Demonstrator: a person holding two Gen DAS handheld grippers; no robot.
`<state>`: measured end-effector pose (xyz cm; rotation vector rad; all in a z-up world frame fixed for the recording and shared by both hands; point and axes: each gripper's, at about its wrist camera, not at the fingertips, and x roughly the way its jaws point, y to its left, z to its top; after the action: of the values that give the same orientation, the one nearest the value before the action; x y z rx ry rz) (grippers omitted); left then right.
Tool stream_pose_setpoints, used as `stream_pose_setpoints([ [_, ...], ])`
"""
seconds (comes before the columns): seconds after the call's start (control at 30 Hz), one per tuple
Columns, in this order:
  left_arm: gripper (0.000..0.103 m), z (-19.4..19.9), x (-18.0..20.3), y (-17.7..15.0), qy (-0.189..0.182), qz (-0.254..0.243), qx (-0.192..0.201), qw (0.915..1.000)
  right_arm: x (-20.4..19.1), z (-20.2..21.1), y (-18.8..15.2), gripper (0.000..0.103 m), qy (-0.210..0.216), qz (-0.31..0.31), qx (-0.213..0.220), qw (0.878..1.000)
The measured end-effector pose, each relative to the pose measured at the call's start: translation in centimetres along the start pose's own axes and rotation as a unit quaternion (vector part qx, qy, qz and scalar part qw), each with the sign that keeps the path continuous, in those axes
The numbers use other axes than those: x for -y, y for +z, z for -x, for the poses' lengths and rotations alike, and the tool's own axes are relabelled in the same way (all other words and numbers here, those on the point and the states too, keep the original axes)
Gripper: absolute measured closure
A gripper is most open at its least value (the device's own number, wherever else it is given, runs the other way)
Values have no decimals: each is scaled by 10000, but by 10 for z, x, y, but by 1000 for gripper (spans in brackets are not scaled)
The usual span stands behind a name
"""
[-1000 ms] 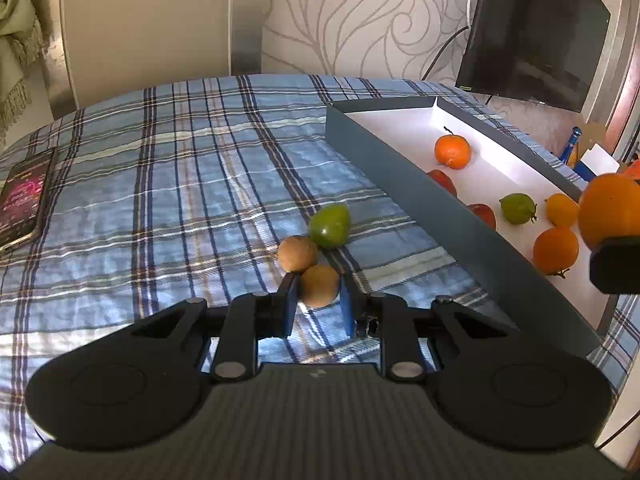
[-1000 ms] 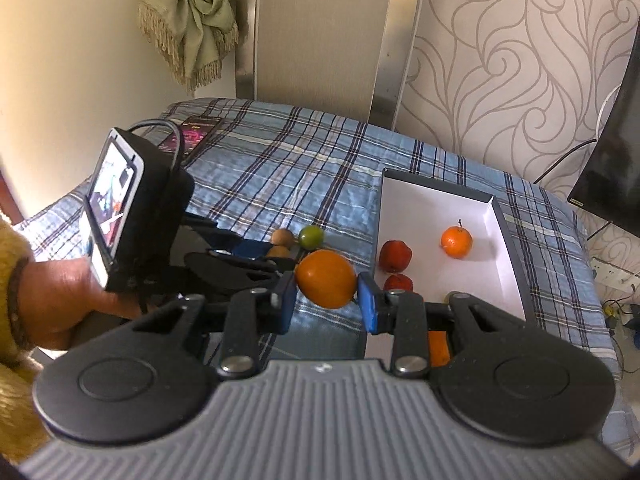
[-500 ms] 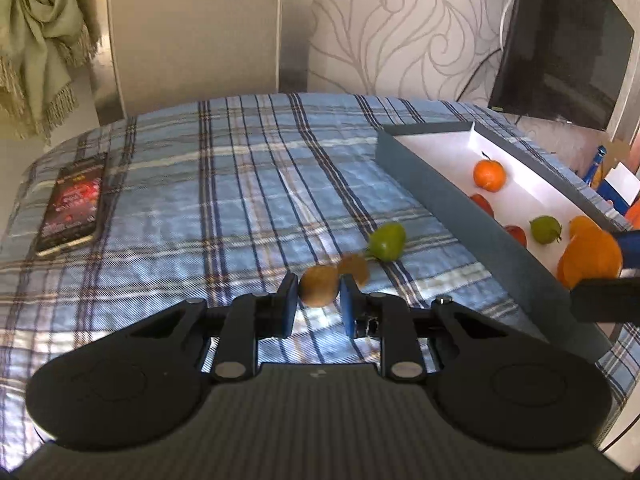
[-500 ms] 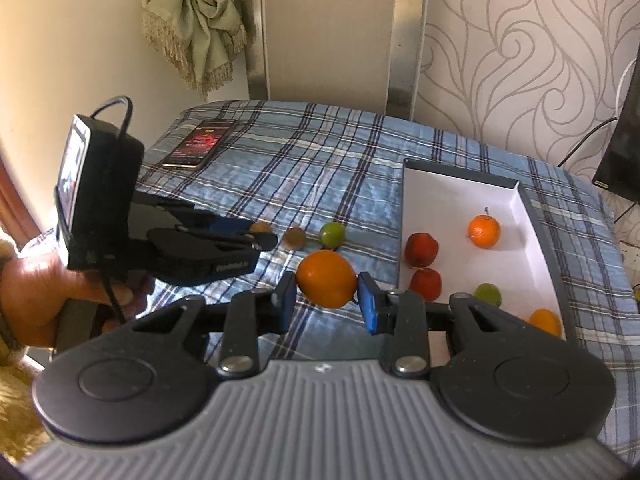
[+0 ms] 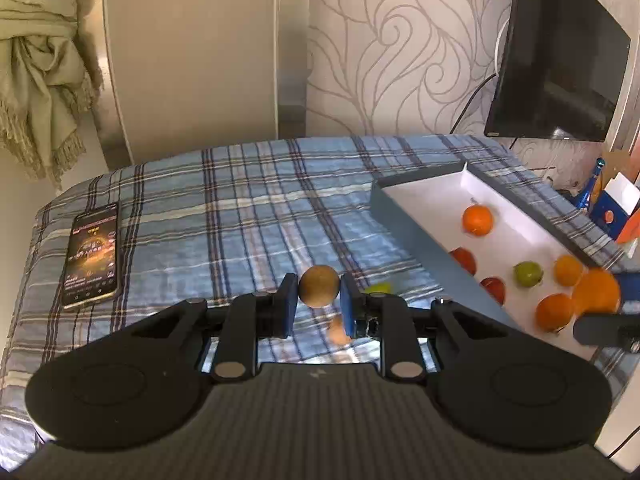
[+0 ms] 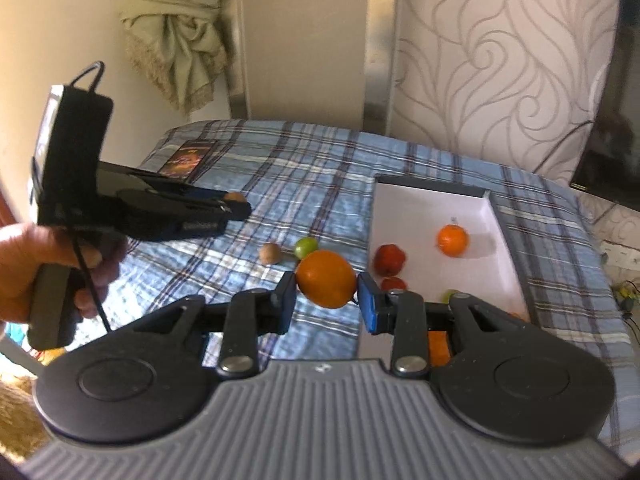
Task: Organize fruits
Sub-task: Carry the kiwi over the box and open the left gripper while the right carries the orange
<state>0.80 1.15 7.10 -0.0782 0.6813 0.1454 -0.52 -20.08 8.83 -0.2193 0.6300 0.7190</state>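
My left gripper (image 5: pixel 319 298) is shut on a brown kiwi (image 5: pixel 319 290) and holds it above the plaid cloth; it also shows in the right wrist view (image 6: pixel 236 204). My right gripper (image 6: pixel 326 294) is shut on an orange (image 6: pixel 326 279), held in the air left of the grey tray (image 6: pixel 508 240); that orange shows in the left wrist view (image 5: pixel 596 292). A second kiwi (image 6: pixel 270 253) and a green fruit (image 6: pixel 306 246) lie on the cloth. The tray (image 5: pixel 404 224) holds several oranges, red fruits and a green one.
A phone (image 5: pixel 93 254) lies on the cloth at the far left. A dark TV (image 5: pixel 560 60) hangs on the patterned wall at the right. A small box (image 5: pixel 616 212) stands behind the tray. A beige cloth (image 5: pixel 44 72) hangs at the left.
My left gripper has closed on a kiwi and lifted it off the cloth, leaving the other kiwi and green fruit below. My right gripper keeps the orange and has shifted slightly.
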Motion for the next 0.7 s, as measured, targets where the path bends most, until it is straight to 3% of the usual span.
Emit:
stream_pose_setpoints([
  [0.33,77,-4,70,47,-687,-545,388,9954,25,22,-12,67,-336,-483,120,9982],
  [0.7,77,-53,146,62,-1142,-733,141,9907,45,40,-32,67,-777,-807,106,9936],
])
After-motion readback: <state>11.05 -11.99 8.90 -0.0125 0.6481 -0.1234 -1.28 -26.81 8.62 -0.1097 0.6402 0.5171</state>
